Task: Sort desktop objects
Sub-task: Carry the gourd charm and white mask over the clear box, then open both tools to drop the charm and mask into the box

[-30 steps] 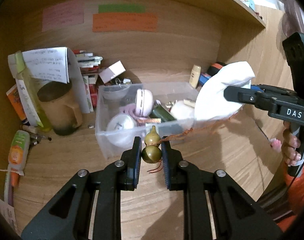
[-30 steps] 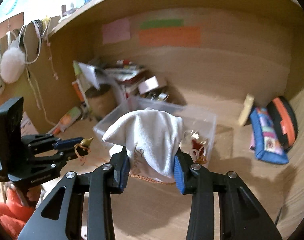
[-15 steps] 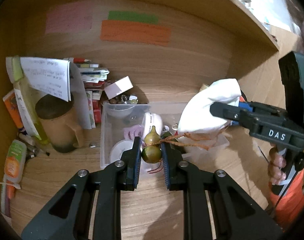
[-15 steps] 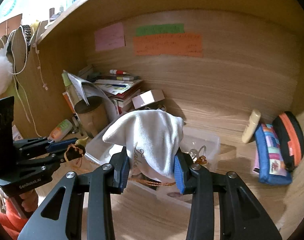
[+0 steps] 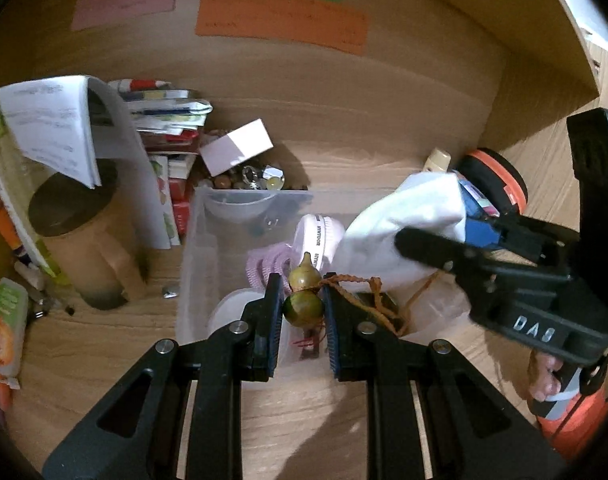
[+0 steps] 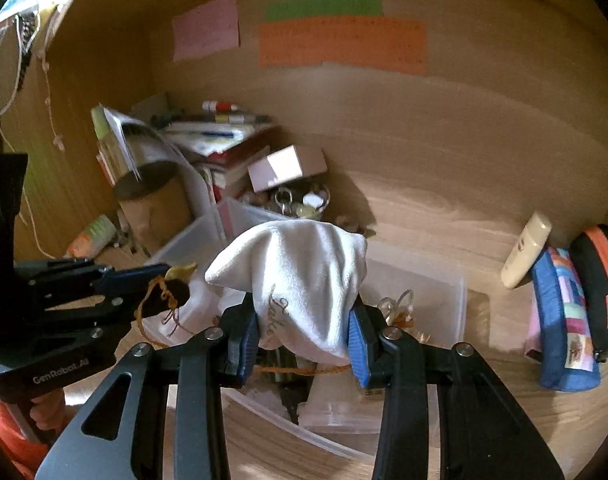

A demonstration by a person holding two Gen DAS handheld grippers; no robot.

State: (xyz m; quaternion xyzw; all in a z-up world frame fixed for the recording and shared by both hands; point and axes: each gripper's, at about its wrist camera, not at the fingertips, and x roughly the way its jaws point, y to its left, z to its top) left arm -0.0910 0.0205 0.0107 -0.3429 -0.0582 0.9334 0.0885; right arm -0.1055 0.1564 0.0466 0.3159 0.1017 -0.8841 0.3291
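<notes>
My left gripper is shut on a small olive gourd charm and holds it over the clear plastic bin. An orange braided cord runs from the gourd to a white cloth pouch. My right gripper is shut on that pouch, also above the bin. In the right wrist view the left gripper sits at the left with the gourd. The bin holds a white round case, a pink coil and other small items.
A brown mug with papers stands left of the bin. Books, a white box and beads lie behind it. A blue pouch, an orange-black case and a cream tube sit at the right. A tube lies far left.
Both grippers have moved forward and closer together over the bin, carrying the gourd and the pouch. The cord between them hangs slacker.
</notes>
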